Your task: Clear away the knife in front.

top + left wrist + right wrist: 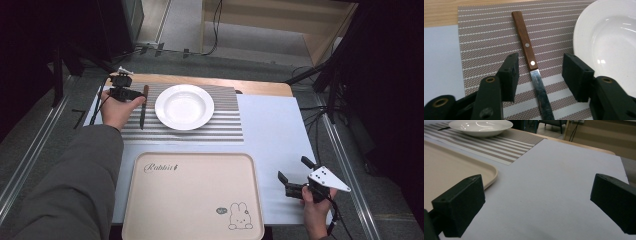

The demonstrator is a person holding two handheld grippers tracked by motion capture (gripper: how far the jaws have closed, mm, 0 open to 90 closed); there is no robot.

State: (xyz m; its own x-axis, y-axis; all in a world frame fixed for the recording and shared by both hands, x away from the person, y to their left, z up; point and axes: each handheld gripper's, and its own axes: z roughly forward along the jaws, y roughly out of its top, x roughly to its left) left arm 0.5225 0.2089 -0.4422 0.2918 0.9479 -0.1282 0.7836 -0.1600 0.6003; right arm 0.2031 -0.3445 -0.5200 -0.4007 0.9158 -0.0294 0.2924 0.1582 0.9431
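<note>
Left gripper view: left hand-held gripper wide open, empty, straddling knife; its long axis runs between the jaws, near tabletop's far-left corner.

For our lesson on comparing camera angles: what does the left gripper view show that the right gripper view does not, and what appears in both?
Left gripper view alone: the wooden-handled knife close up, with rivets, lying between the open left gripper.

Right gripper view alone: the beige plastic tray, bare white table sheet, and the open right gripper.

Both: the white ceramic plate and the striped woven placemat.
</note>
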